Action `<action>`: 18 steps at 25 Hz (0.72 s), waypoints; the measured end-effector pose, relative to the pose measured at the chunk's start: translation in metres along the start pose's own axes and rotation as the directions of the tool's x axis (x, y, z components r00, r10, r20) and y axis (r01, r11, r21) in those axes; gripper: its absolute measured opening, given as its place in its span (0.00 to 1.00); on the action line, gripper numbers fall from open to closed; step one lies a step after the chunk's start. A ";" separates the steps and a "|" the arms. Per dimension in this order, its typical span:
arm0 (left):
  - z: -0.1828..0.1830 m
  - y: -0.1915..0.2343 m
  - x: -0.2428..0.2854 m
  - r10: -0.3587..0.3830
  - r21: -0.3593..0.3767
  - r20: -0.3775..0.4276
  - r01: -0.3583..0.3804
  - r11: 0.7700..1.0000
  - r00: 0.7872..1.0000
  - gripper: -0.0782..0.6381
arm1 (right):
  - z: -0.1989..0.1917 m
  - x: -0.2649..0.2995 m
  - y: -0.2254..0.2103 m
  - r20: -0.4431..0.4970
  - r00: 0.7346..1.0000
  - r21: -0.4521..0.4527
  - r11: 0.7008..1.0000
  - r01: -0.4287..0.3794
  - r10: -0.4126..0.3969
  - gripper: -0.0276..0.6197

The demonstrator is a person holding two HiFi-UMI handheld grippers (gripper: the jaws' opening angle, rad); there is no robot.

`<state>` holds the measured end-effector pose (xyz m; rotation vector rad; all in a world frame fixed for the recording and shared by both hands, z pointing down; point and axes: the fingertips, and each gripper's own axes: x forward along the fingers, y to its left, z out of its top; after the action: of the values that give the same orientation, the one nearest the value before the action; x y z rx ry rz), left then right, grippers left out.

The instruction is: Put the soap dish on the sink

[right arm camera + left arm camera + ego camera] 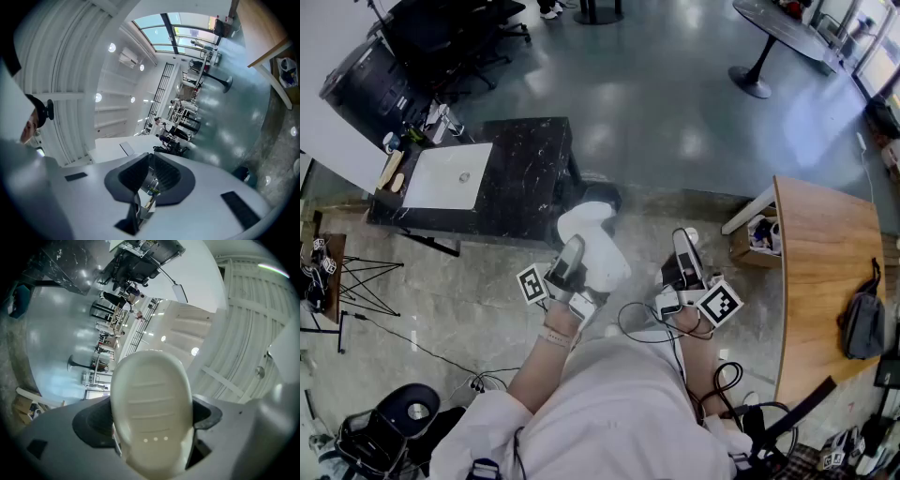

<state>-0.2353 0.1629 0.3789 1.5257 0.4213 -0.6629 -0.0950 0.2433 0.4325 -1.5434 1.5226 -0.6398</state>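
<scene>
Glossy plastic soap dish (152,413); veined black counter (530,178); matt wooden table (825,281)

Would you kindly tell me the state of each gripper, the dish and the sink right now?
Left gripper: shut on the dish, jaws wide.
Right gripper: shut, nothing between its jaws.
Dish: held in the air, not yet on the sink.
Sink: basin empty, some way off across the floor.
</scene>
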 end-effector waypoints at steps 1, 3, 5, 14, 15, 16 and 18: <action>0.000 0.002 0.002 -0.002 0.001 0.001 0.002 1.000 1.000 0.77 | 0.003 0.003 -0.002 0.000 1.000 0.000 1.000 -0.005 0.005 0.12; 0.003 0.007 0.008 -0.006 0.005 0.004 0.006 1.000 1.000 0.77 | 0.009 0.009 -0.007 -0.002 1.000 0.002 1.000 -0.012 0.012 0.12; 0.010 0.014 0.015 -0.006 0.010 0.011 0.006 1.000 1.000 0.78 | 0.015 0.019 -0.013 -0.006 1.000 0.006 1.000 -0.016 0.016 0.12; 0.049 0.062 0.069 0.016 0.034 0.034 -0.017 0.999 0.999 0.77 | 0.057 0.079 -0.058 -0.024 0.999 0.043 0.998 -0.034 0.035 0.12; 0.053 0.070 0.076 0.021 0.036 0.038 -0.022 0.999 0.999 0.77 | 0.065 0.086 -0.064 -0.026 0.999 0.047 0.998 -0.037 0.038 0.12; 0.057 0.077 0.084 0.025 0.040 0.042 -0.026 0.999 0.999 0.77 | 0.073 0.094 -0.070 -0.028 0.999 0.050 0.998 -0.041 0.043 0.12; 0.065 0.092 0.100 0.032 0.048 0.053 -0.034 0.998 0.998 0.77 | 0.088 0.107 -0.083 -0.035 0.998 0.060 0.997 -0.045 0.047 0.12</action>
<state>-0.1109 0.0786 0.3876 1.5548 0.3420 -0.6899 0.0365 0.1491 0.4355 -1.4552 1.5480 -0.6843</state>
